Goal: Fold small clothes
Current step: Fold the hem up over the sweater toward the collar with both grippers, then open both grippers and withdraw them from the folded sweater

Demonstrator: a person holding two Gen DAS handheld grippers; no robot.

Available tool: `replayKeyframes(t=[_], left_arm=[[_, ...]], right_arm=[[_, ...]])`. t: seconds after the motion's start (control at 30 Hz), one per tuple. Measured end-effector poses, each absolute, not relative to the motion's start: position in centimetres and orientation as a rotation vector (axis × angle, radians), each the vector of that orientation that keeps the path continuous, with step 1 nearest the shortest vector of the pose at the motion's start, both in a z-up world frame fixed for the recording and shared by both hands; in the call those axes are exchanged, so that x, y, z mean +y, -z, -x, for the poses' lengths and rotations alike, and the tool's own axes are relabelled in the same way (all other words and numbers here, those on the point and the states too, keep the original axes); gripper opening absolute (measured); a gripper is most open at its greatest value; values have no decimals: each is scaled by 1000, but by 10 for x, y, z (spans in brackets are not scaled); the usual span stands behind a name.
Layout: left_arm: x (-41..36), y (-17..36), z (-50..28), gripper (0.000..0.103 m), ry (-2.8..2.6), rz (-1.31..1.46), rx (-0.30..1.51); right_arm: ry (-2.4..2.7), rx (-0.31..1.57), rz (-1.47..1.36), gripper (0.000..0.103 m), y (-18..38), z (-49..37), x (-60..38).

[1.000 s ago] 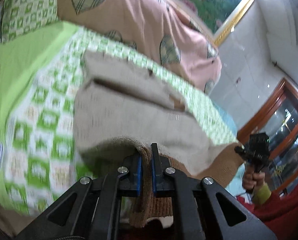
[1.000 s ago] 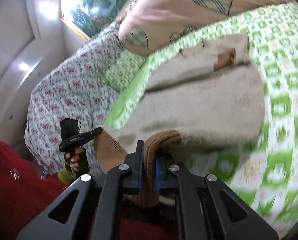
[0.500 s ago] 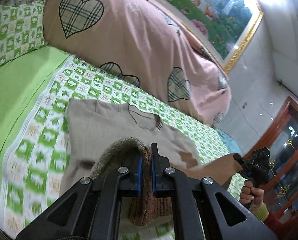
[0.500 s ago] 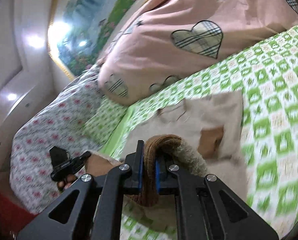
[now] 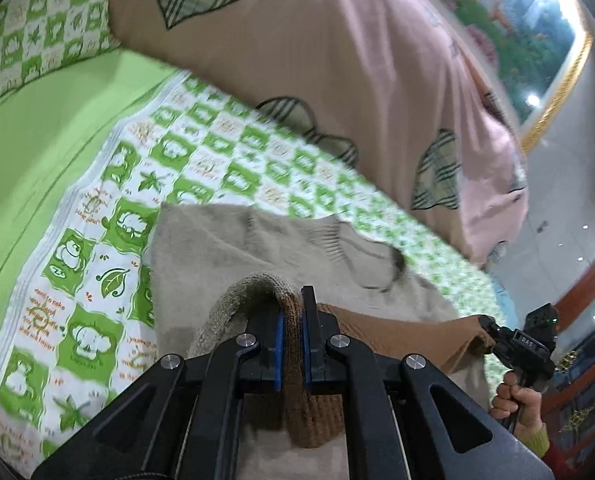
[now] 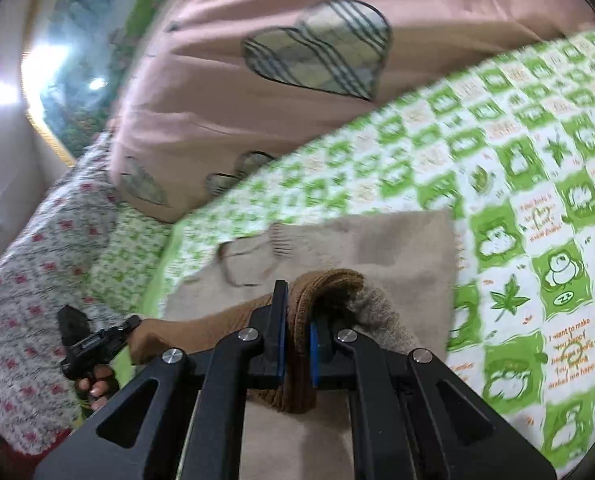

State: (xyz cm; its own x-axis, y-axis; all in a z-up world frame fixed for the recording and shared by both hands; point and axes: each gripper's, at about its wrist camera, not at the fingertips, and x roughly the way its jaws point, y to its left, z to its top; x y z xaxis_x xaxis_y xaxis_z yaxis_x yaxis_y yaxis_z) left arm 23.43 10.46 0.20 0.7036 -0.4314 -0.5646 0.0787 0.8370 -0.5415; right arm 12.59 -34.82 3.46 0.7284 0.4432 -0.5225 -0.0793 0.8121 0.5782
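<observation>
A fuzzy beige knit sweater [image 5: 233,248] with a ribbed brown hem lies on a smooth printed cotton-like sheet [image 5: 109,216], lower left of frame, pinched by a matt black gripper [image 5: 291,344], seemingly plastic, with shiny metal bolts, under a soft pink quilt [image 5: 337,60].
</observation>
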Motion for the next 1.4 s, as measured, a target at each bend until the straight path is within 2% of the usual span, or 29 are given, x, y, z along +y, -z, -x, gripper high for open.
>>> replayKeyframes(t=[0.1, 0.2, 0.23, 0.27, 0.33, 0.4, 0.53, 0.67, 0.83, 0.87, 0.97, 1.1, 1.17, 1.33, 1.37, 1.4], left_arm=[[99, 13, -251, 7, 253, 487, 795], [94, 17, -253, 14, 236, 463, 827], [93, 15, -249, 25, 242, 463, 826], [93, 12, -244, 46, 243, 463, 830], [90, 3, -225, 59, 237, 443, 812], [84, -5, -207, 59, 263, 420, 803], [46, -7, -177, 64, 383, 366, 831], [-8, 3, -180, 64, 487, 243, 898], [-38, 23, -222, 63, 520, 158, 980], [-37, 25, -234, 59, 492, 139, 982], [-14, 23, -266, 54, 425, 151, 971], [39, 24, -299, 52, 295, 236, 950], [61, 26, -305, 42, 265, 285, 932], [102, 28, -290, 40, 236, 402, 874], [107, 27, -284, 41, 236, 421, 861], [110, 26, -278, 47, 208, 412, 854]], right_arm=[[-266, 753, -549, 10, -19, -138, -350], [-235, 800, -557, 13, -10, -143, -352], [-231, 808, -574, 18, -10, -142, -354], [-225, 805, -588, 22, -13, -138, -357], [-205, 784, -592, 45, -21, -128, -361], [-187, 737, -571, 53, -33, -113, -361], [-287, 691, -501, 53, -51, -82, -337], [-456, 837, -321, 53, -37, -88, -277], [-580, 969, -281, 53, -16, -124, -246], [-561, 994, -275, 53, -12, -136, -245], [-443, 997, -233, 53, -7, -166, -258], [-244, 931, -270, 53, -10, -192, -292], [-183, 880, -340, 52, -13, -197, -313], [-61, 794, -451, 53, -23, -178, -343], [-52, 786, -462, 53, -25, -170, -346], [-51, 783, -469, 53, -27, -166, -349]])
